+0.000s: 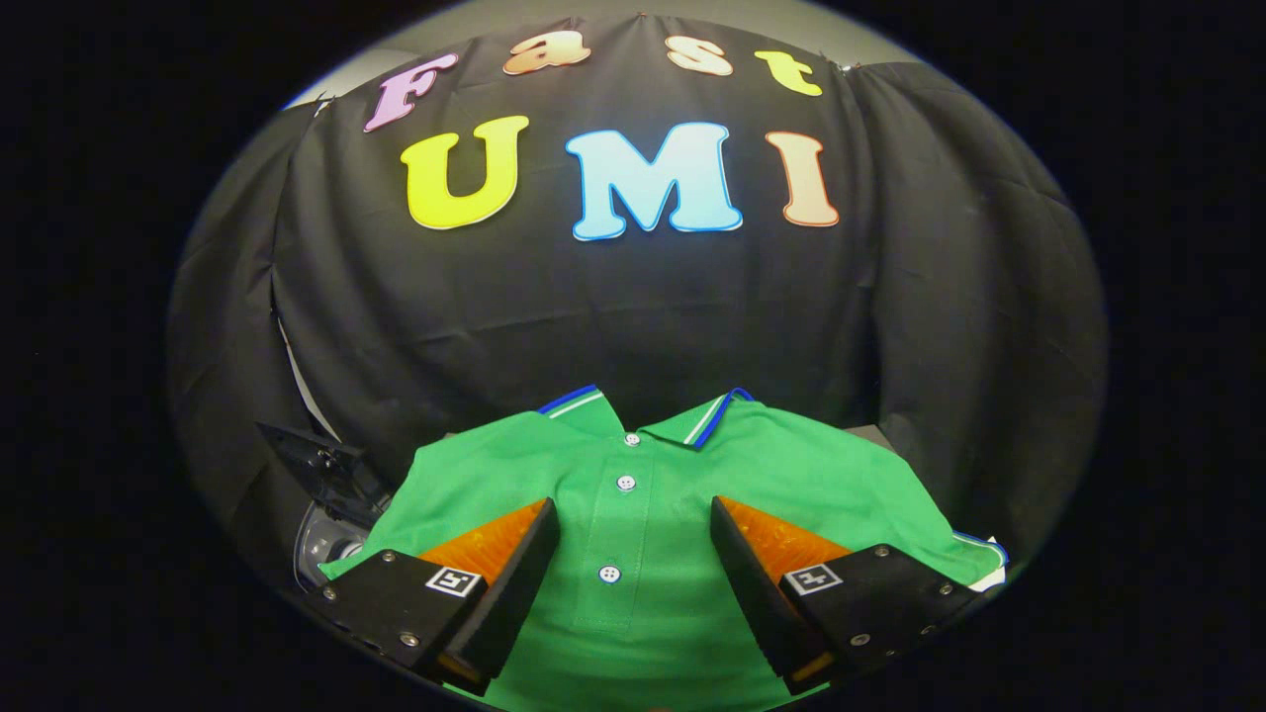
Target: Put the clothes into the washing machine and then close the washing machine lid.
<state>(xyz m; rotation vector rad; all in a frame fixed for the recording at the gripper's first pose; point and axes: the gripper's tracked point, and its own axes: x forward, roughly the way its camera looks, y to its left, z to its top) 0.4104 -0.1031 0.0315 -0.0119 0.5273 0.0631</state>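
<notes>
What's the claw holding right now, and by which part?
Nothing. The claw is open, its fingers spread above the green polo shirt, one on each side of the button placket. Neither finger presses on the fabric.

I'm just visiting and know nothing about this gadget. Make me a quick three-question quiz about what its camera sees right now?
1. True or false: the gripper is clamped shut on the green polo shirt.
2. What lies between the two fingers: A) the shirt's button placket, B) a sleeve, C) a sock?
3. Fill in: the shirt's collar lies ____ the fingertips, toward the black cloth wall.

Key
1. False; the fingers stand open over the shirt.
2. A
3. beyond
</notes>
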